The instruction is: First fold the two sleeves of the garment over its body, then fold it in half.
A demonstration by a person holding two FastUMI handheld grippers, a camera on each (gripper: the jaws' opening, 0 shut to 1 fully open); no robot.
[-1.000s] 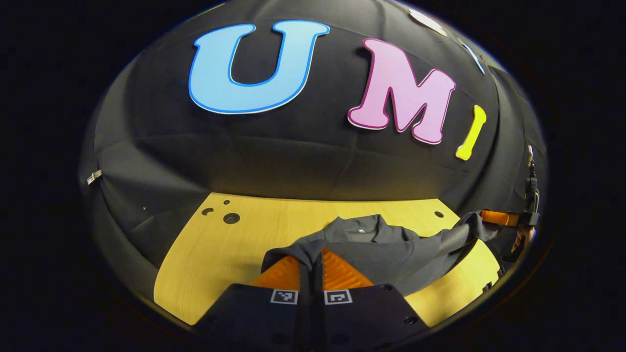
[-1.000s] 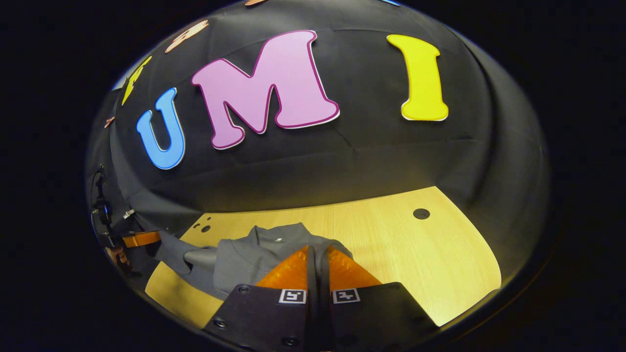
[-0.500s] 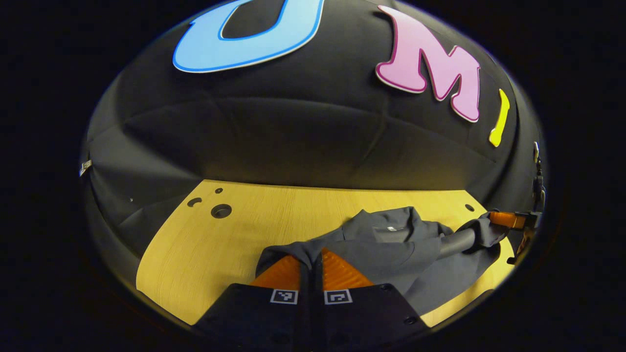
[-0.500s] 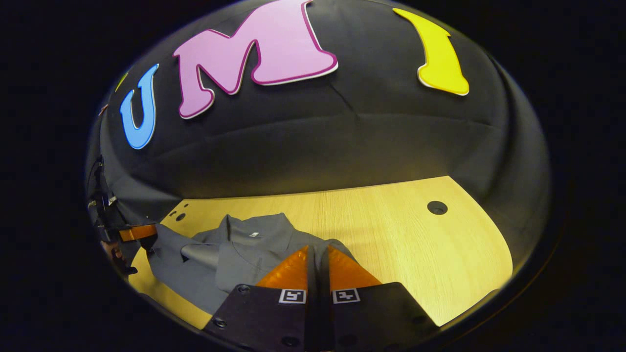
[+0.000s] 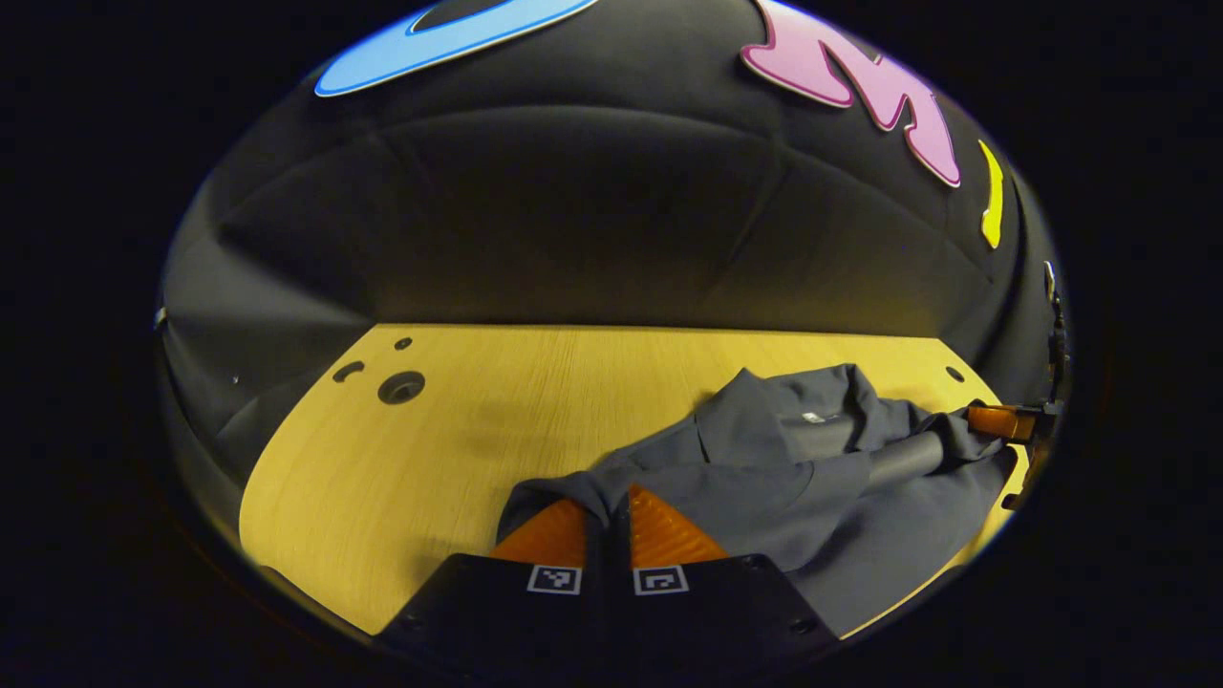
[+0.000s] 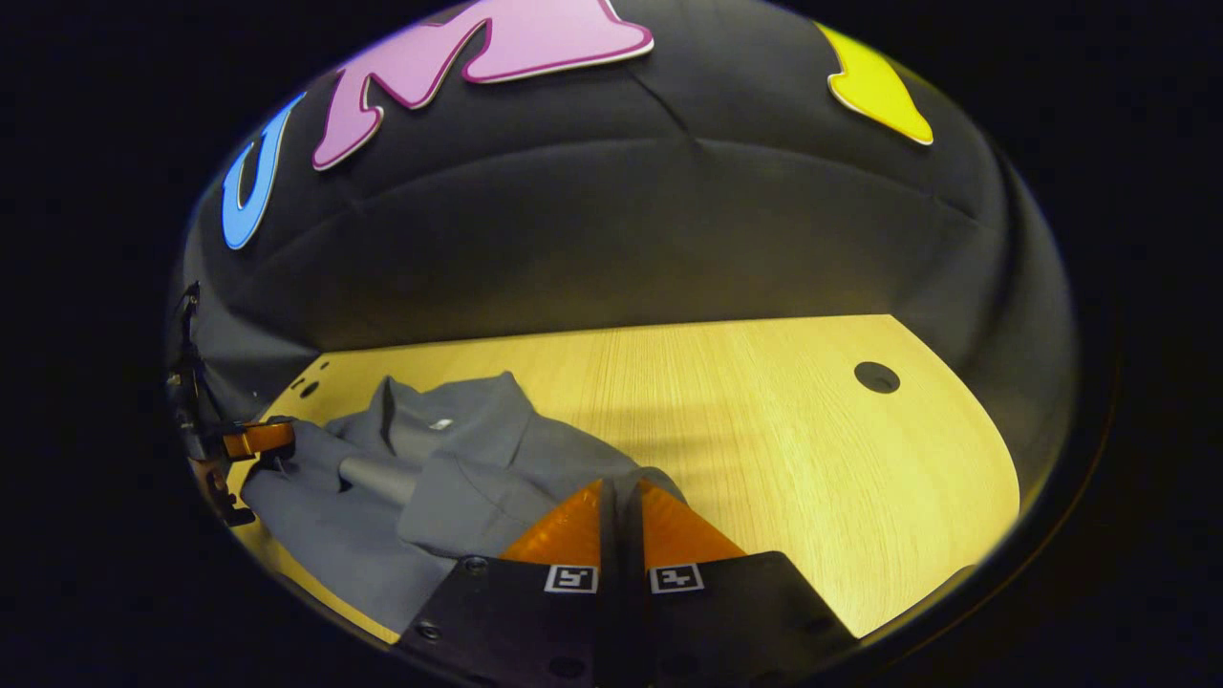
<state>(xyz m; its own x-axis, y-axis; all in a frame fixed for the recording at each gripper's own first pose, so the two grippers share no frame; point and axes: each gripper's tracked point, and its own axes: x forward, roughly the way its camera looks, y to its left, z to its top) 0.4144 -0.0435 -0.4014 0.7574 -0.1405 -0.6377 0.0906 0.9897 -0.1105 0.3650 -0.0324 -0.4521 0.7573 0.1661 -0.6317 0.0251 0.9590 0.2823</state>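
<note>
**Both corners pinched, garment carried low over the bench**

Left gripper (image 5: pixel 608 506) clamped on a grey garment (image 5: pixel 764 478) corner, cloth trailing ahead and rightward. Right gripper (image 6: pixel 621 502) likewise clamped on another corner, body spread leftward on the bench (image 6: pixel 764 430). Held at two points, probably to carry one edge across for the half fold.

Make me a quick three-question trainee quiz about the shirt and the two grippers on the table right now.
1. True or false: the left hand-held gripper is shut on the shirt.
2. What does the right hand-held gripper hold? A) nothing B) shirt C) a cup
3. Fill in: the shirt lies on a ____ table.

Key: 1 true; 2 B; 3 wooden.
</note>
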